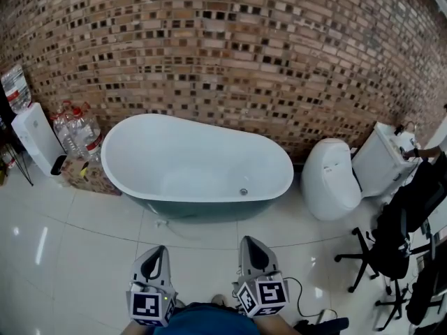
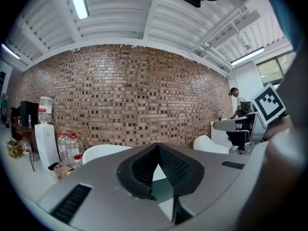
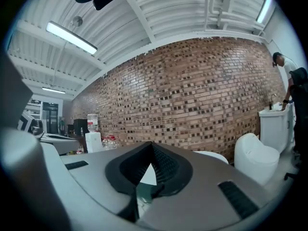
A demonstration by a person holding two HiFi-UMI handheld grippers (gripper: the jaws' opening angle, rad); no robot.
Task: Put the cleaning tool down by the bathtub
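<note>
A white oval bathtub [image 1: 188, 155] with a teal outer shell stands against the brick wall, its drain toward the right end. No cleaning tool shows in any view. My left gripper [image 1: 159, 251] and right gripper [image 1: 253, 243] are low at the frame's bottom, over the tiled floor in front of the tub, side by side. On both, the jaws meet at the tips with nothing between them. The left gripper view looks past the left gripper [image 2: 156, 146] at the tub's rim [image 2: 103, 150]. The right gripper [image 3: 150, 146] points at the same wall.
A white egg-shaped toilet [image 1: 332, 176] and a white cabinet [image 1: 380, 160] stand right of the tub. Water bottles [image 1: 77, 131], a cardboard box [image 1: 91, 176] and a white dispenser [image 1: 38, 138] sit at its left. Black office chairs [image 1: 391, 250] crowd the right edge. A person [image 3: 288, 81] stands at the cabinet.
</note>
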